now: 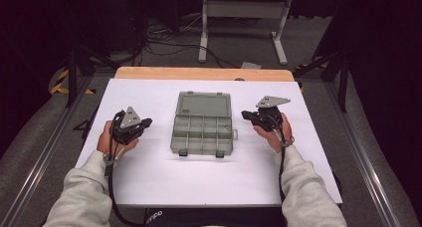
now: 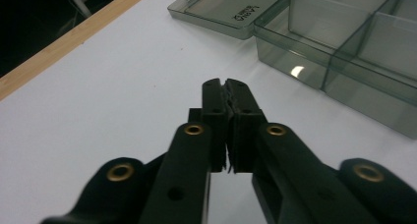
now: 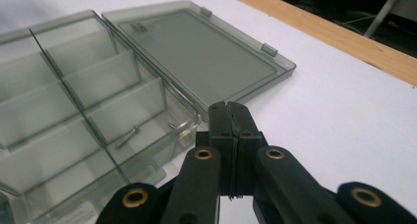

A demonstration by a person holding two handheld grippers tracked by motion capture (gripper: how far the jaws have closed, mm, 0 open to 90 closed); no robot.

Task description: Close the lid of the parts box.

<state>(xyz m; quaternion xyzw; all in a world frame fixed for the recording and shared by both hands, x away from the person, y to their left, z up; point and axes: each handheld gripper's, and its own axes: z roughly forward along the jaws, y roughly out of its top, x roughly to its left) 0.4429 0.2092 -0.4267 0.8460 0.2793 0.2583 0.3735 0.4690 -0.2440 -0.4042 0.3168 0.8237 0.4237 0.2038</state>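
Now | L gripper (image 1: pixel 145 122): jaws closed, empty | R gripper (image 1: pixel 245 114): jaws closed, empty | open compartment box (image 1: pixel 202 135) btwn both, screw (image 3: pixel 127 136) in corner cell nr R tips

— What's holding everything up?

— A table (image 1: pixel 149 184) with a white top, and a strip of bare wood (image 1: pixel 204 73) showing along its far edge

— And what's on it?

— One clear grey compartment box (image 1: pixel 203 135), near the middle, lying open. Its lid (image 1: pixel 203 105) is folded back flat on the white surface on the far side

— Anything inside?

— A small screw (image 3: pixel 128 136) lies in one compartment, near the right-hand end of the box
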